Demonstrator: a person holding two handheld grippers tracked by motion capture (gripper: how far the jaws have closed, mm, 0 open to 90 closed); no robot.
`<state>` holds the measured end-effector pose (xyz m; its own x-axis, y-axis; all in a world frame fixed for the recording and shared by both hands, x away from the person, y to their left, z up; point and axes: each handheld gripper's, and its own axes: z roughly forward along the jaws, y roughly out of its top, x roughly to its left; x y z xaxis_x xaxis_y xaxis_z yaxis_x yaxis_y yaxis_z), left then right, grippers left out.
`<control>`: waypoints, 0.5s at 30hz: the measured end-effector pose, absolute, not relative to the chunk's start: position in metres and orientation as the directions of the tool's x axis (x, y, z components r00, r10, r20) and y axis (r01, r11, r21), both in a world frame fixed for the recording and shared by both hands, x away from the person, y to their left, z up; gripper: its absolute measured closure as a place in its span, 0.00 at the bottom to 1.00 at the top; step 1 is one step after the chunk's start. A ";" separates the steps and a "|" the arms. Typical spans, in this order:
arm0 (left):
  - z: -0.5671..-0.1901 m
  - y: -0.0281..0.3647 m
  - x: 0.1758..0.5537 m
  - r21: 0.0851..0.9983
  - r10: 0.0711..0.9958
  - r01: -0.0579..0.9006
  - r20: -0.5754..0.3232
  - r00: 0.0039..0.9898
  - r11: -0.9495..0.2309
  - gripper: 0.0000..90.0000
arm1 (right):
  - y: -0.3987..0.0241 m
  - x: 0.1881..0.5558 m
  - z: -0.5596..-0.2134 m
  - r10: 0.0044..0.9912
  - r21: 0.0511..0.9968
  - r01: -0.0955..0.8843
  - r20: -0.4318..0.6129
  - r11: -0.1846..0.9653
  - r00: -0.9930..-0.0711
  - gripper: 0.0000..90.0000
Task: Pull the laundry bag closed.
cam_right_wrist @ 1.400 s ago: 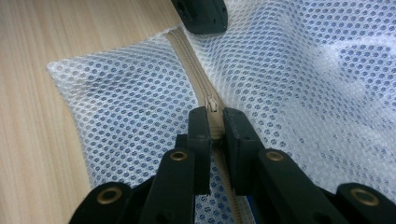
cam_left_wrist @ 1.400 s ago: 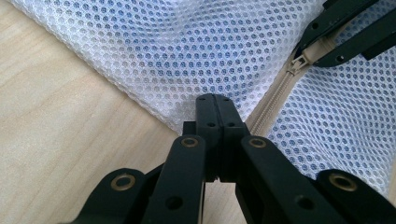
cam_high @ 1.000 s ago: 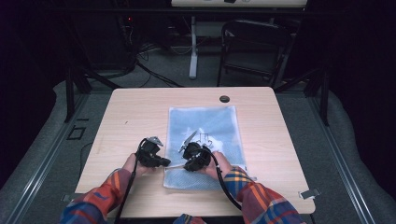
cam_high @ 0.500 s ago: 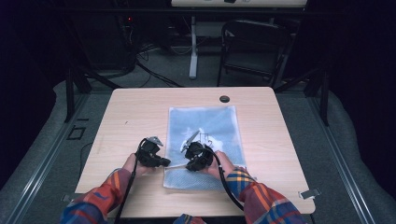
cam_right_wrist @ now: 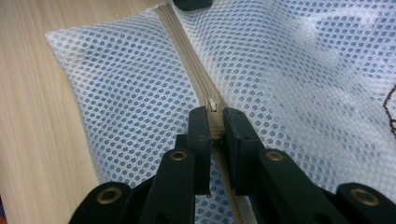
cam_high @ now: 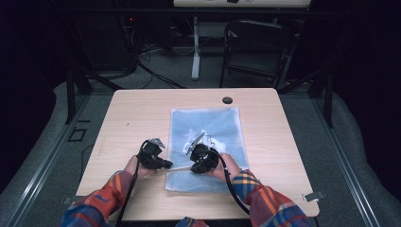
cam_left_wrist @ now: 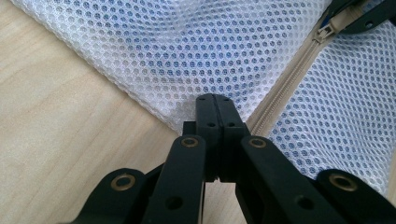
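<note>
Holding unchanged | both claws clamped | mesh bag (cam_high: 208, 146) unmoved | zipper (cam_right_wrist: 196, 70) closed

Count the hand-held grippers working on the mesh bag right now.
2. The left hand-held gripper is shut on the mesh zipper bag's left edge near the zipper end; the right hand-held gripper clamps the zipper pull.

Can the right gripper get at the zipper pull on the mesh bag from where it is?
Probably yes: the right gripper sits at the zipper pull, jaws astride the zipper of the mesh bag, nothing between.
</note>
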<state>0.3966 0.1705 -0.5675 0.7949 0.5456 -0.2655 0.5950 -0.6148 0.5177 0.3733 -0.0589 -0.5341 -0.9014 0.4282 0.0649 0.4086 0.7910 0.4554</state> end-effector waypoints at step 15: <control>-0.568 0.171 0.397 0.515 0.550 0.604 -0.276 0.789 -0.608 1.00 | -0.069 0.372 -0.532 0.438 0.456 0.418 0.068 0.786 -0.897 0.91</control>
<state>0.3966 0.1710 -0.5678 0.7885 0.5499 -0.2755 0.6040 -0.6081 0.5152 0.3721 -0.0690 -0.5316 -0.8966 0.4376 0.0677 0.4180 0.7859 0.4557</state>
